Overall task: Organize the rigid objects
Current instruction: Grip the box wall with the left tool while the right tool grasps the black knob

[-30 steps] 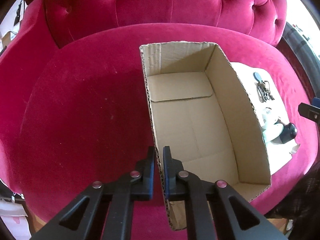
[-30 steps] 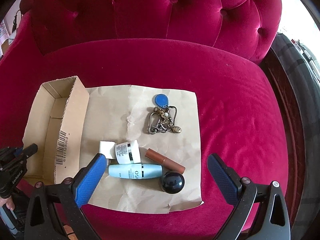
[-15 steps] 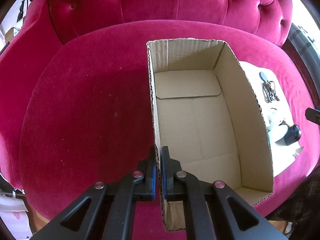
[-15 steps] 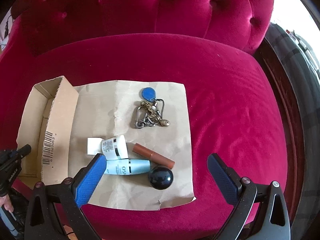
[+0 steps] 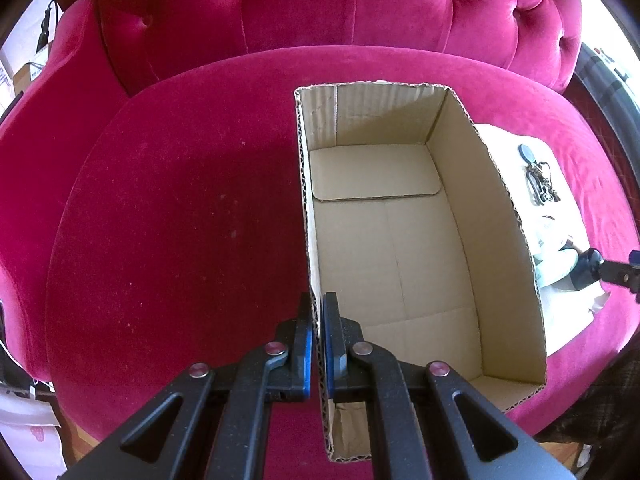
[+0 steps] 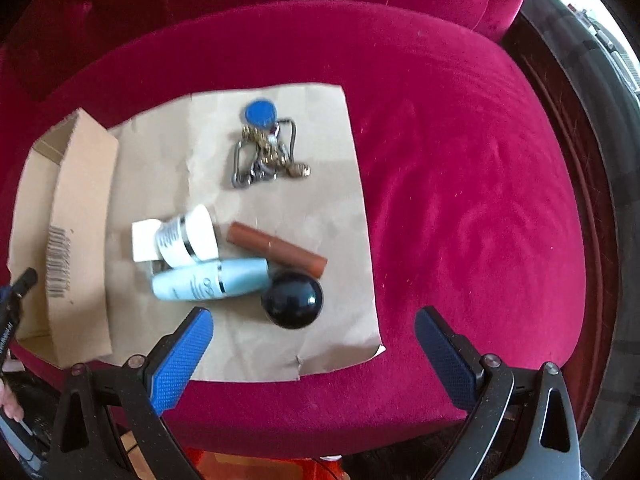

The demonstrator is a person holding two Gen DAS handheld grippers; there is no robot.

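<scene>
An open, empty cardboard box (image 5: pixel 400 240) sits on the pink velvet seat; it also shows at the left of the right wrist view (image 6: pixel 76 216). My left gripper (image 5: pixel 318 312) is shut on the box's near left wall. On brown paper (image 6: pixel 168 152) to the box's right lie a key bunch with a blue tag (image 6: pixel 266 148), a white tube (image 6: pixel 188 240), a light blue bottle (image 6: pixel 212 280), a brown stick (image 6: pixel 276 250) and a black ball (image 6: pixel 293 299). My right gripper (image 6: pixel 314 324) is open and empty, just in front of the ball.
The pink tufted backrest (image 5: pixel 320 12) rises behind the seat. A dark wooden frame and grey fabric (image 6: pixel 600 160) lie at the right. The seat's front edge (image 6: pixel 320 412) is just under my right gripper.
My right gripper has moved forward and lower toward the items on the paper. My left gripper stays shut on the box wall, with the box shifted slightly.
</scene>
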